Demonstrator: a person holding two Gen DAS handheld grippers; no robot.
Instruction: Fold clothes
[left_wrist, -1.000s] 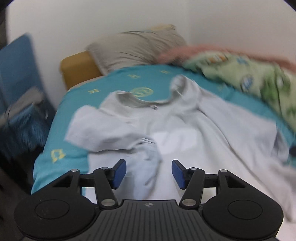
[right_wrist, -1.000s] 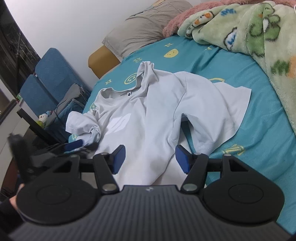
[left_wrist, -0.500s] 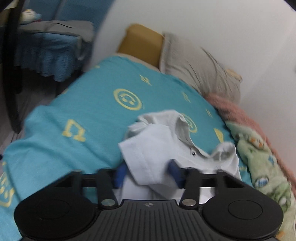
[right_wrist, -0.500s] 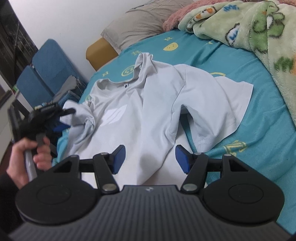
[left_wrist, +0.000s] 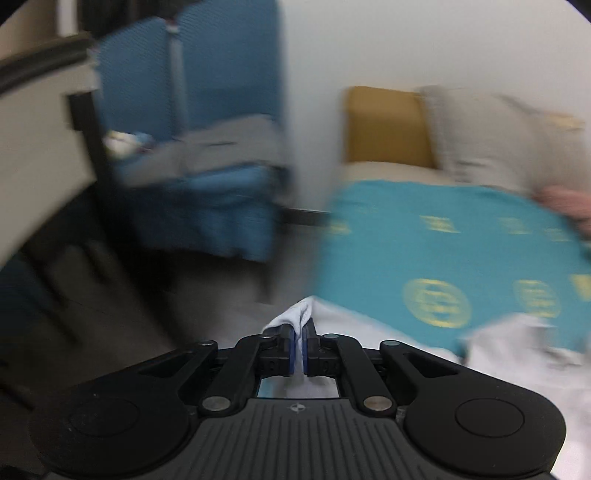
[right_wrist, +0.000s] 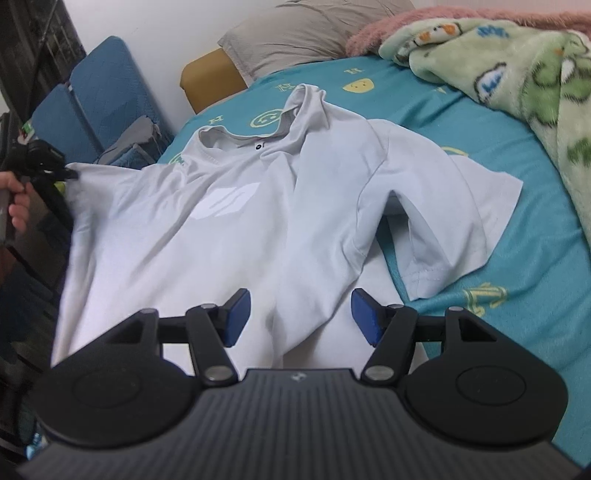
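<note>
A light grey polo shirt (right_wrist: 258, 206) lies front up on the teal bed sheet (right_wrist: 517, 266). Its right sleeve (right_wrist: 461, 221) is spread flat. My left gripper (left_wrist: 299, 332) has its jaws closing, and its blue pads pinch the white edge of the other sleeve (left_wrist: 295, 314). In the right wrist view the left gripper (right_wrist: 55, 168) holds that sleeve stretched out past the bed's left edge, with a hand (right_wrist: 14, 206) on its handle. My right gripper (right_wrist: 299, 314) hovers open over the shirt's lower body, nothing between its fingers.
A green patterned blanket (right_wrist: 517, 74) and a pink one are heaped at the right. A grey pillow (right_wrist: 306, 33) and a yellow headboard block (left_wrist: 384, 125) sit at the bed's head. Blue chairs (left_wrist: 207, 129) with clothes stand left of the bed, over dark floor.
My left gripper closed on the crumpled left sleeve and pulled it out leftward beyond the bed edge, spreading it. The right gripper has hardly moved.
</note>
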